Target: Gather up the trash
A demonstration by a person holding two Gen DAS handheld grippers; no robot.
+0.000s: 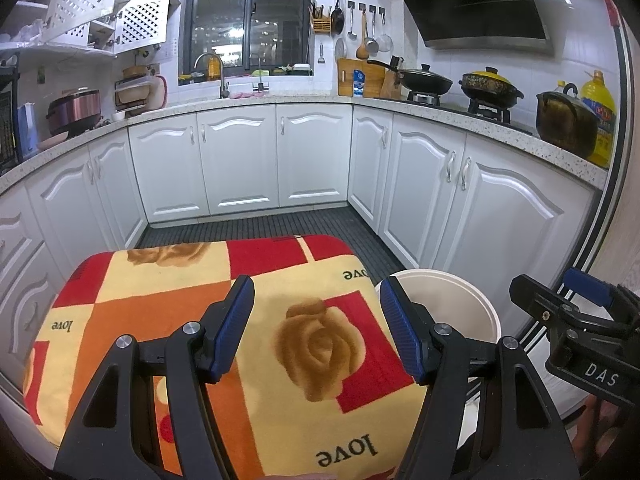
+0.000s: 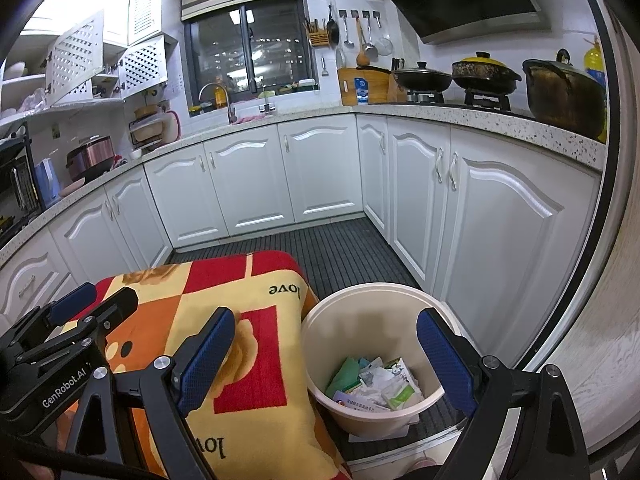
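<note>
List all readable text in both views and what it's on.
"love": on the blanket, printed several times, upside down here.
"DAS": on the right tool's body, seen from the left wrist.
"GenRobot.AI": on the left tool's body, seen from the right wrist.
Unreadable: oil bottle label, blue tag on the cutting board, wrappers in the bucket.

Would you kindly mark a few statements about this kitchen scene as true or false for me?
1. The bin already holds wrappers. True.
2. The right gripper is clamped on a wrapper. False: its fingers are apart and hold nothing.
3. The blanket has a rose pattern. True.
4. The left gripper hovers over the bin. False: it is above the blanket.
</note>
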